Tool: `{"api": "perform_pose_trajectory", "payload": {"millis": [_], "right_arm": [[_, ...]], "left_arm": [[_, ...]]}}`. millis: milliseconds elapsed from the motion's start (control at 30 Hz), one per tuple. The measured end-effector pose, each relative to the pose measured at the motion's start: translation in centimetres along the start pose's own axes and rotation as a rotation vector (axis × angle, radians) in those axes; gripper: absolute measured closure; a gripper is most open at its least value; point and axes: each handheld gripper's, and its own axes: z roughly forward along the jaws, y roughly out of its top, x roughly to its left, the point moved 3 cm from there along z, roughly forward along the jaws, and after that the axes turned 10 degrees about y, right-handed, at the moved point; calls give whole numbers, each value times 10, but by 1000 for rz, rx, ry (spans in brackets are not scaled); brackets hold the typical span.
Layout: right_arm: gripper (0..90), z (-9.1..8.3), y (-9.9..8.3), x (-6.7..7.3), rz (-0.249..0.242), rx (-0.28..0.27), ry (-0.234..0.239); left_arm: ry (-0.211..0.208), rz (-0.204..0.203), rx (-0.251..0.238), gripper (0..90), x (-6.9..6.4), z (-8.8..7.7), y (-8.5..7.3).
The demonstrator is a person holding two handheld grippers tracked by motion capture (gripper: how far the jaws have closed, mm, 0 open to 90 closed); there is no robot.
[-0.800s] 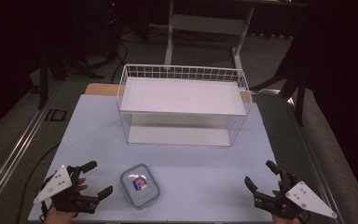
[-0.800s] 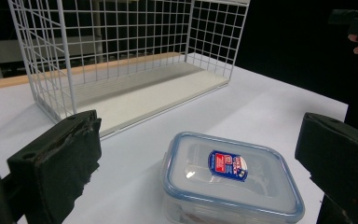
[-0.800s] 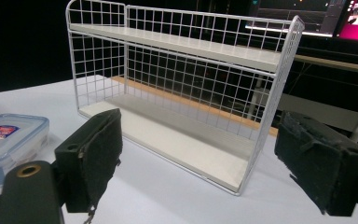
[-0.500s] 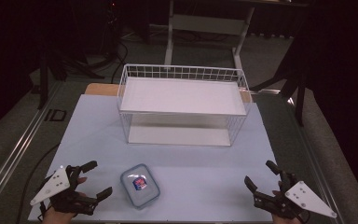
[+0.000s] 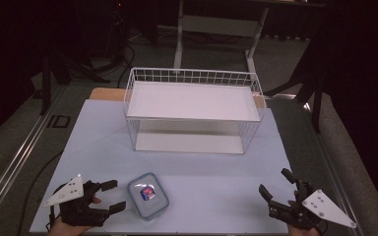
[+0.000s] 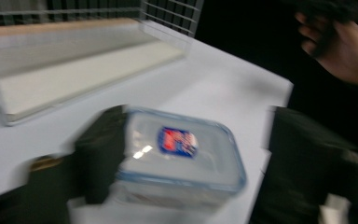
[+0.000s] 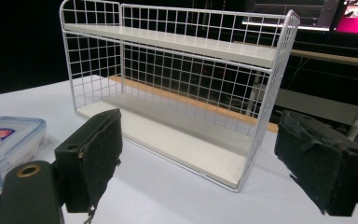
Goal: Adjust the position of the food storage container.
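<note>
Flat, the lidded container runs diagonally, lid-up.

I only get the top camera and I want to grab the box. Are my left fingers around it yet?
Observer: Yes. In the left gripper view the box lies between the left fingers. A gap shows beside one of them, so the box is not squeezed.
Operator: Could it slide into the rack from the front?
Observer: Probably. The right gripper view shows the rack has wire on its back and ends but none across the front, and the lower shelf is bare.
</note>
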Motion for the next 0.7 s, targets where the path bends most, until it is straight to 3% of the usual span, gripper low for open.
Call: {"api": "perform_pose_trajectory", "payload": {"millis": [33, 167, 267, 300, 333, 500, 567, 700], "right_arm": [[149, 0, 0, 0, 3, -2, 0], [149, 0, 1, 1, -2, -3, 2], [149, 1, 1, 1, -5, -1, 2], [149, 2, 1, 2, 0, -1, 6], [149, 2, 0, 2, 1, -1, 7], [150, 4, 0, 3, 9, -11, 23], [150, 5, 0, 3, 15, -17, 46], [149, 7, 0, 6, 3, -6, 43]], "left_arm": [[-6, 28, 25, 329, 0, -1, -2], [-28, 58, 112, 635, 1, -5, -14], [-34, 94, 196, 791, -1, -3, -24], [-34, 94, 196, 836, -1, -3, -24], [-41, 109, 237, 877, -3, 0, -28], [-65, 146, 295, 900, -13, 9, -32], [-72, 152, 315, 900, -15, 14, -34], [-85, 156, 349, 900, -16, 22, -39]]}}
